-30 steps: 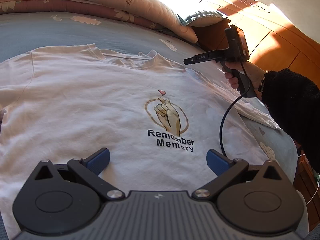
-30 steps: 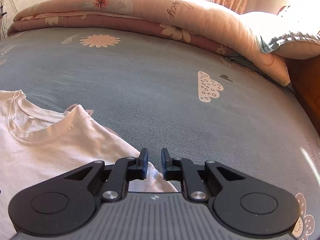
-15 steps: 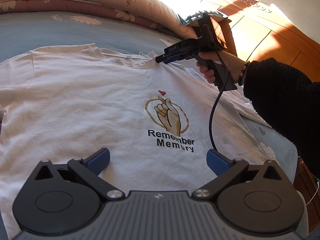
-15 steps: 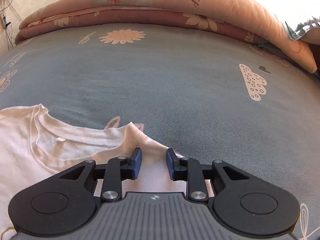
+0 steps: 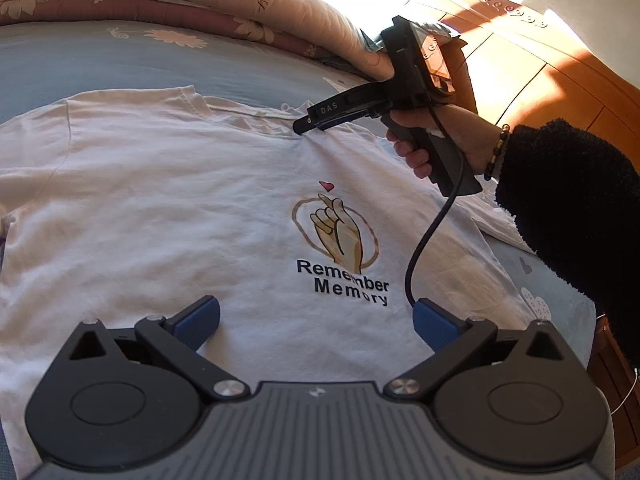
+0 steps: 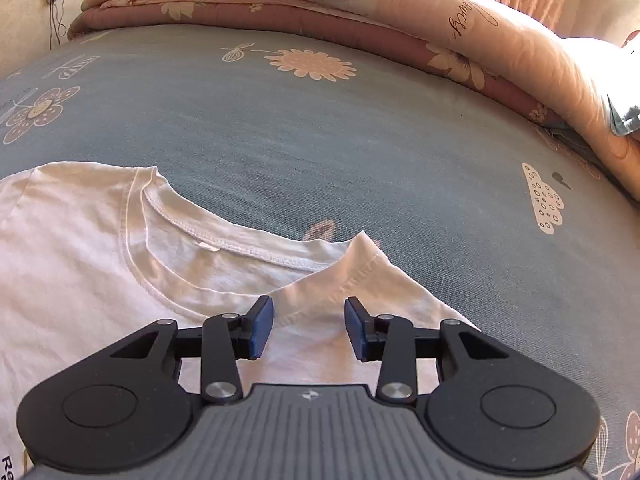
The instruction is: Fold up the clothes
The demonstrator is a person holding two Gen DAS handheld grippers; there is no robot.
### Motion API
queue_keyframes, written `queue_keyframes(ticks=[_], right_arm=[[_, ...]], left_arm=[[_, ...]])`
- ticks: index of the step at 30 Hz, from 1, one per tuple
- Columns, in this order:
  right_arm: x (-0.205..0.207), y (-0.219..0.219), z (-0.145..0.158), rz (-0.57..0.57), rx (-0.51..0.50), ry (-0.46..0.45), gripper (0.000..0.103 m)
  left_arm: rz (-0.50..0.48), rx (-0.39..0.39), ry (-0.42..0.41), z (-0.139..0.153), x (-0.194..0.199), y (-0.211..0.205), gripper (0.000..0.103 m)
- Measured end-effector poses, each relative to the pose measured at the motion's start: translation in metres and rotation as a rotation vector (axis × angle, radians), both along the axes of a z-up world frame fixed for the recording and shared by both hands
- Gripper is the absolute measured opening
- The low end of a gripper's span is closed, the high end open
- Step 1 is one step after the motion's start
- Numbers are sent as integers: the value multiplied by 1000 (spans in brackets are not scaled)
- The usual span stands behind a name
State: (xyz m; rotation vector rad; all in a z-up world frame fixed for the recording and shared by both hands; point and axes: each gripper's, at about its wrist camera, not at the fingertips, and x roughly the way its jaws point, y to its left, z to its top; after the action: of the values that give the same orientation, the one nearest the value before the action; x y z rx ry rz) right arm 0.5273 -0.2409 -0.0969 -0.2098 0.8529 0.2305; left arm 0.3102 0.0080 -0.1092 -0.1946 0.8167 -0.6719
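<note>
1. The white T-shirt [image 5: 168, 216] lies flat, print up, on the blue-grey bedsheet [image 6: 320, 128].
2. The right gripper [image 6: 308, 326], fingers apart, sits over the collar [image 6: 224, 246] by the shoulder.
3. The left gripper [image 5: 316, 322] hangs wide apart above the hem.
4. A folded quilt [image 6: 360, 12] lies beyond.

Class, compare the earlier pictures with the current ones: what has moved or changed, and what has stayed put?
The right gripper moved from the shoulder edge toward the collar and opened from nearly shut; its fingers now straddle a raised ridge of the T-shirt, nothing gripped yet. The left gripper stayed open over the hem, and the shirt lies flat.
</note>
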Motion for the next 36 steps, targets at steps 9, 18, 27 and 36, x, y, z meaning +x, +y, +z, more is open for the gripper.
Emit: queue_keyframes(ticks=[9, 18, 27, 36], right_arm=[[9, -5, 15, -76, 68, -30, 57], [-85, -38, 78, -45, 188, 93, 70], [-133, -80, 31, -216, 325, 215, 73], [-113, -126, 13, -436, 282, 105, 73]], left_arm=[[3, -5, 4, 0, 0, 1, 102], [9, -11, 3, -1, 0, 1, 102], [8, 13, -17, -2, -1, -4, 102], [7, 5, -12, -2, -1, -3, 102]])
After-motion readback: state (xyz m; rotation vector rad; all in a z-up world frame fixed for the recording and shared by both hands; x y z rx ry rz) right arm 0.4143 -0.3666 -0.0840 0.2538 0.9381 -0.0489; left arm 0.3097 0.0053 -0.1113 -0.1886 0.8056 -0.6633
